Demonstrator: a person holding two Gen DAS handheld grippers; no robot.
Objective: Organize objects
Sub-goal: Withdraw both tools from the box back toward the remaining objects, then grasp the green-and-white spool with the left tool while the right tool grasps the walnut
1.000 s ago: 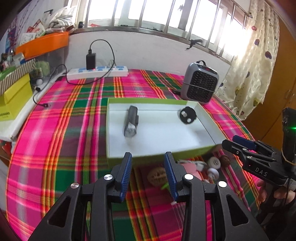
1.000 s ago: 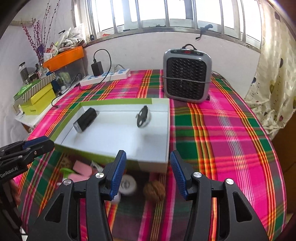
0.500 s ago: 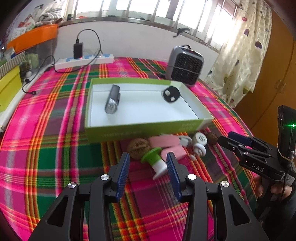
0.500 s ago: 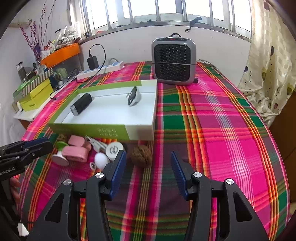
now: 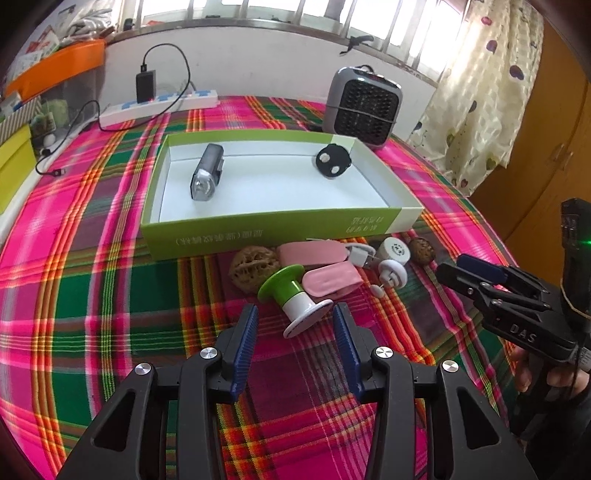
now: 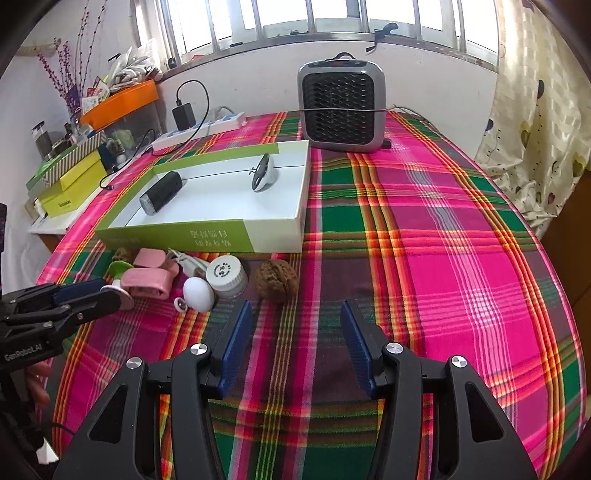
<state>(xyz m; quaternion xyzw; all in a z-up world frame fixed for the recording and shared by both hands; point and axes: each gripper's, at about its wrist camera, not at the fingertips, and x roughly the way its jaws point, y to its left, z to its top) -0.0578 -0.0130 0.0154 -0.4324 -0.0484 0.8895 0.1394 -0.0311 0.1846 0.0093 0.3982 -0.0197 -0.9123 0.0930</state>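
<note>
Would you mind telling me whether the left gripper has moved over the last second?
Yes: the left gripper has backed away from the green box, jaws just opening, empty.

Lived-in room of a home, by a window.

Marked as domestic by a bright plaid cloth (image 6: 424,229) spread over the surface, a small space heater (image 6: 341,101) at its far edge, a power strip (image 5: 159,107) with a charger (image 5: 144,85) plugged in, patterned curtains (image 5: 480,92) beside a barred window (image 6: 332,18), a wooden wardrobe door (image 5: 546,147), and a cluttered side shelf with an orange tray (image 6: 120,101), yellow boxes (image 6: 72,184), jars and dried purple twigs (image 6: 70,62).
</note>
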